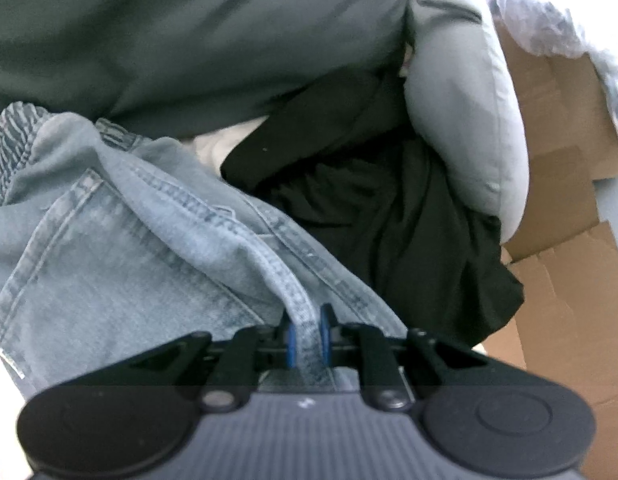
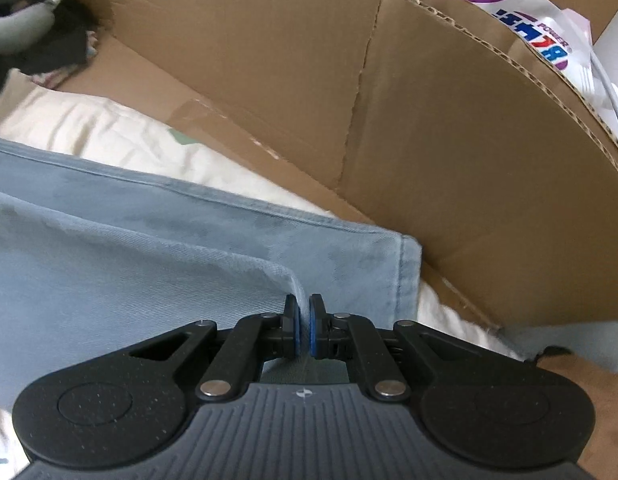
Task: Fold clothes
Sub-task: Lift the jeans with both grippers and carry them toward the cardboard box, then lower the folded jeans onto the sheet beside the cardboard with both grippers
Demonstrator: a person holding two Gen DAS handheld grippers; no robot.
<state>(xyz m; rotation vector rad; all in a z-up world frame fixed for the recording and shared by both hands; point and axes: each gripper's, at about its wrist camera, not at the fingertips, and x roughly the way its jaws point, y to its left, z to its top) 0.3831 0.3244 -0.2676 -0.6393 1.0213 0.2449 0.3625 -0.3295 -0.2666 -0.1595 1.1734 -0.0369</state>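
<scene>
Looks like the fold is only getting going: the left gripper (image 1: 307, 326) is pinching the jeans (image 1: 121, 248) at a waist seam, the right gripper (image 2: 305, 322) is clamping a leg near the hem, both lying rumpled on the bed beside the cardboard box (image 2: 449, 152).

Both tools are built alike. The left gripper (image 1: 307, 330) has a ribbed grey-black body with a small white mark near its front edge, flanked by two round black discs. From the body, black link arms with silver rivet heads run forward to the fingers, which carry blue pads (image 1: 291, 340). The right gripper (image 2: 304, 330) shows the same ribbed body, speckled discs, silver rivets and blue pads (image 2: 299, 332).
</scene>
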